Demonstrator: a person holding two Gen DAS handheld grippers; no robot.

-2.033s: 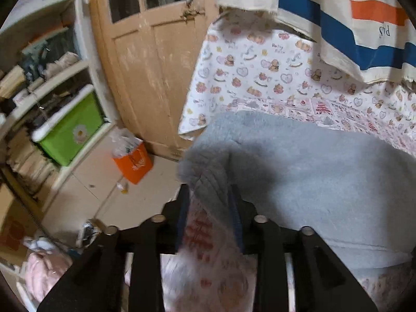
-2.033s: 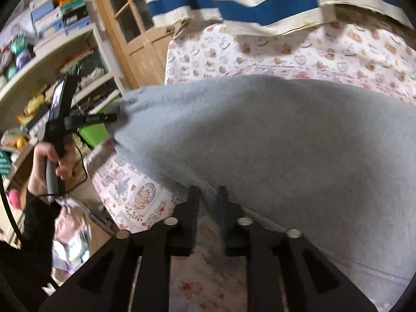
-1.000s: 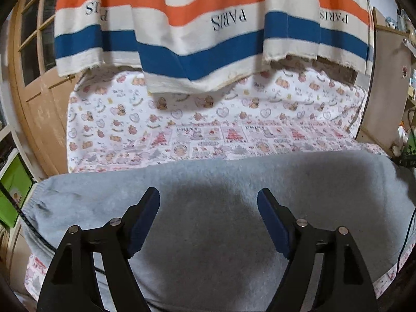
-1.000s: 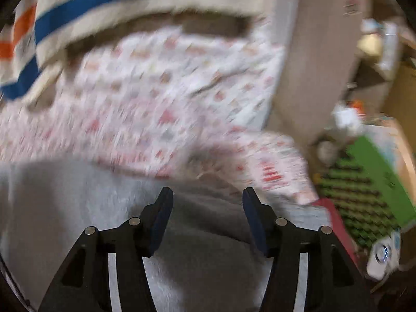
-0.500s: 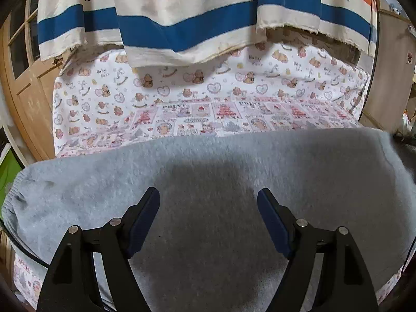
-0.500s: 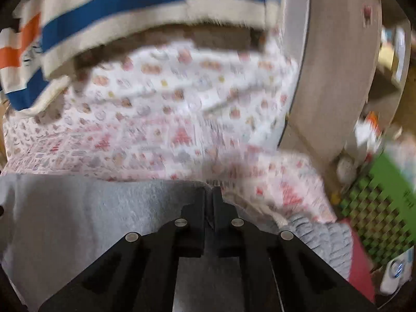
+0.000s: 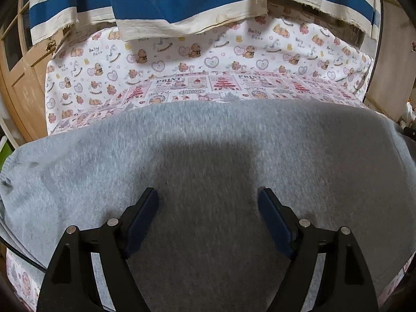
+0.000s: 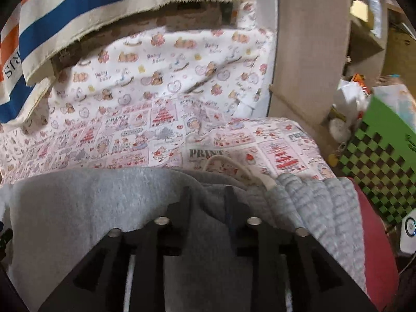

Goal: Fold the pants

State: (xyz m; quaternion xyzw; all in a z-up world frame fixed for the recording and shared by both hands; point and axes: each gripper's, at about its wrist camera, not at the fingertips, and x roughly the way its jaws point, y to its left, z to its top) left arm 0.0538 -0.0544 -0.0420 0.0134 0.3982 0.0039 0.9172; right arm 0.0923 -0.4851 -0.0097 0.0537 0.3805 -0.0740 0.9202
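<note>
Left gripper (image 7: 208,205) fingers spread wide above grey fleece pants (image 7: 208,140); right gripper (image 8: 208,195) fingers pinching pants fabric near ribbed waistband (image 8: 312,197).

the grey pants (image 7: 208,156) are running off the left, right and bottom edges of your left wrist view, so you are not seeing their full outline. in your right wrist view your right gripper (image 8: 208,195) is covering the fold of fabric between its fingers, and it is probably pinching it, though blur is softening the contact. the white drawstring (image 8: 234,166) is disappearing under the ribbed waistband (image 8: 312,202). the striped cloth (image 7: 182,7) is getting cropped by the top edge.
</note>
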